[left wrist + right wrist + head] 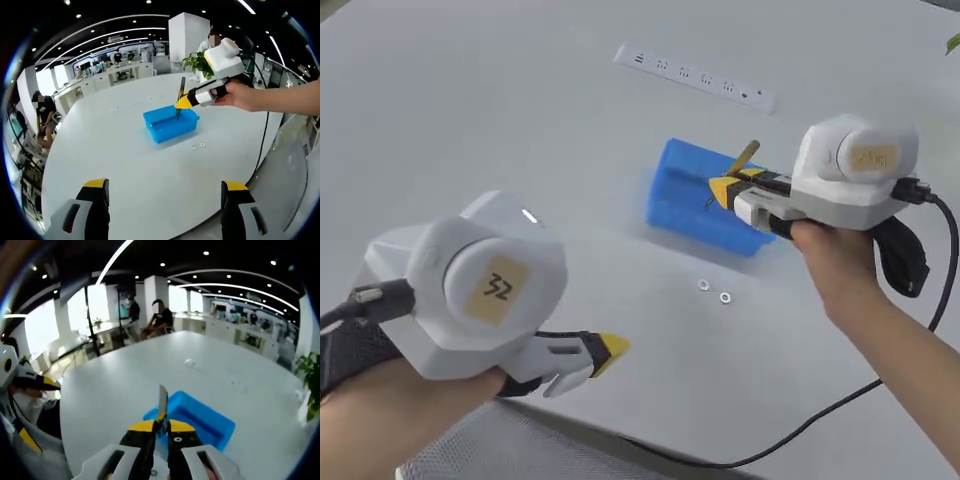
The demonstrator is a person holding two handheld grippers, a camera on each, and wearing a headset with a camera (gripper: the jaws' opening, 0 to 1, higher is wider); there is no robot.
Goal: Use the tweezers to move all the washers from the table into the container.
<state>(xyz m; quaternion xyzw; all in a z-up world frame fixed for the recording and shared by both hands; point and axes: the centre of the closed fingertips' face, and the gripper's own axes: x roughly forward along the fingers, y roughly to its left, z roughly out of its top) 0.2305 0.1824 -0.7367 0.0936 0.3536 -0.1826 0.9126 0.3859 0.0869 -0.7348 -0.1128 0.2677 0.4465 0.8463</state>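
Two small metal washers (714,291) lie on the white table (470,110), just in front of the blue container (690,205). They also show as tiny rings, the washers (198,146), near the container (170,124). My right gripper (725,190) is shut on the tweezers (745,157) and hovers over the container. The tweezers (179,97) point down with their tips inside or just above it; I cannot tell whether they hold a washer. From its own view, the right gripper (161,426) clamps the tweezers (162,402) above the container (205,427). My left gripper (164,192) is open and empty, low at the near left (595,360).
A white power strip (695,78) lies on the far side of the table. A black cable (840,400) trails from the right gripper across the near table edge. People (160,320) and a plant (196,62) are beyond the table.
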